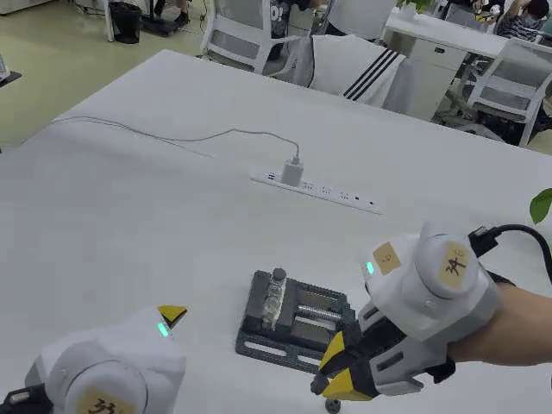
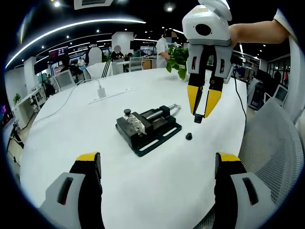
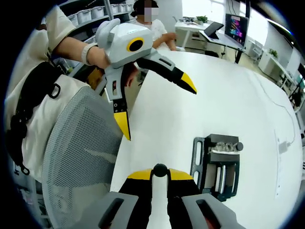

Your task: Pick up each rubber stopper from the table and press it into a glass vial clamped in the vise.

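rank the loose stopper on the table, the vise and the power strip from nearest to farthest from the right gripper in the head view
From the right gripper:
1. loose stopper, just under its tips at the near edge of the view.
2. vise, beside it, toward the view's middle.
3. power strip, far back, beyond the vise.

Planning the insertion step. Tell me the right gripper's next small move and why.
Probably carry the right gripper across to above the glass vial in the vise. Its jaws are shut on a rubber stopper, held beside the vise, not over the vial.
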{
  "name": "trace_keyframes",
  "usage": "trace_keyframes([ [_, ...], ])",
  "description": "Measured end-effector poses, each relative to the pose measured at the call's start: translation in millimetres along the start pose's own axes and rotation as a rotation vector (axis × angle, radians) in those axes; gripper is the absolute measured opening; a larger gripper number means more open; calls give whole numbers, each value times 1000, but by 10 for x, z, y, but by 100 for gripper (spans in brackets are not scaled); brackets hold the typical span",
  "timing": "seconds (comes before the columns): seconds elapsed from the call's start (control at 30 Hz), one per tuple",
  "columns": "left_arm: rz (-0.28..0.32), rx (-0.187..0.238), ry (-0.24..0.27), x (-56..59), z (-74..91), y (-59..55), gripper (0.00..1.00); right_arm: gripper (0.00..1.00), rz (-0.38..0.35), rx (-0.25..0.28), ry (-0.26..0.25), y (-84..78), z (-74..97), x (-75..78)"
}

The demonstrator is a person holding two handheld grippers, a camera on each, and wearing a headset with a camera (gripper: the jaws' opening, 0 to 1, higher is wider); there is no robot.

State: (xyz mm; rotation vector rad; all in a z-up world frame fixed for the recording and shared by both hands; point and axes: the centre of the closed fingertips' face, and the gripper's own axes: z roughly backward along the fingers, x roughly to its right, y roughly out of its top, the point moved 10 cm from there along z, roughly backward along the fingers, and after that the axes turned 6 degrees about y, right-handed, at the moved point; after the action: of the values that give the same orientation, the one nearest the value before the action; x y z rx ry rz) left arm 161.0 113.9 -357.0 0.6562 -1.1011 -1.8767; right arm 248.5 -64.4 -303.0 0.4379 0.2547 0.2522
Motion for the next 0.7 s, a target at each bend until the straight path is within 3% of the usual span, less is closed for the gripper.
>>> trace_keyframes([
  [0.23, 13, -3, 9, -22, 20, -24, 98, 6, 35, -41, 5, 57, 27, 160],
  [0.7, 30, -6, 1, -13, 4, -38, 97, 6, 126, -137, -47, 269, 164, 684],
])
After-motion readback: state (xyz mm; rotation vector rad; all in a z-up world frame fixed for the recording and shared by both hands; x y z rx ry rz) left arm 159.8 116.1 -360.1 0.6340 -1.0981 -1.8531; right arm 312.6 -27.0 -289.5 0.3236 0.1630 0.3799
